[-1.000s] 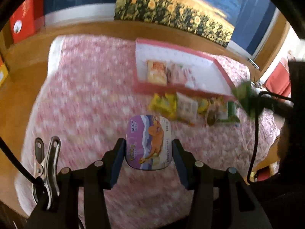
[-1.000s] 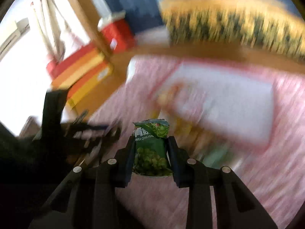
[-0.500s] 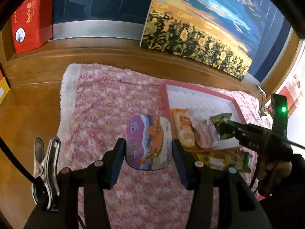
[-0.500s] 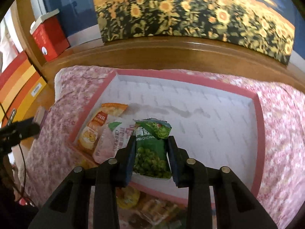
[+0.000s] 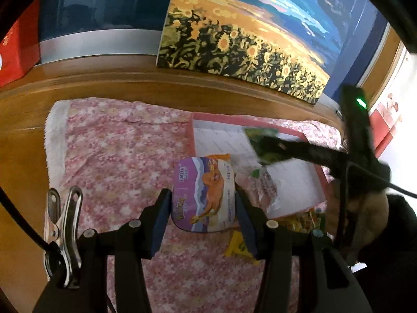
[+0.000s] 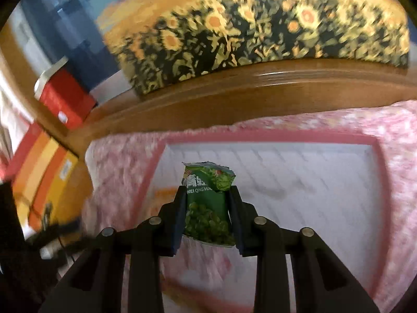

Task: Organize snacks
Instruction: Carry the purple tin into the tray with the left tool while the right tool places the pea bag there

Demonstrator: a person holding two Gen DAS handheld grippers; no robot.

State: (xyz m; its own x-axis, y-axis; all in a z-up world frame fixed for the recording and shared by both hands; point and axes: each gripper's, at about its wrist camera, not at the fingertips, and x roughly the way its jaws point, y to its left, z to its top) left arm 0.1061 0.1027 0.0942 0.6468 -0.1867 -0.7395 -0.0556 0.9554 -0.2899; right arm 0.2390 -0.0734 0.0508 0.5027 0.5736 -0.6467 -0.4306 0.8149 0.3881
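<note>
Left wrist view: my left gripper [image 5: 203, 206] clamps one purple pack [image 5: 204, 198]; my right gripper [image 6: 207, 208] clamps one green pea bag [image 6: 208, 206] above the pink tray [image 6: 379, 156], which holds two packets.

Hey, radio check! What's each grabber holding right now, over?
Left gripper shut on purple rounded snack pack, beside pink-rimmed white tray. Right gripper shut on green pea packet, over tray. Two packets already inside; drop spot free.

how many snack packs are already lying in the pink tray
2 that I can see: an orange packet near the pink tray's front-left corner, mostly behind the held purple pack, and a pale pink-printed bag beside it. Others may be hidden.
</note>
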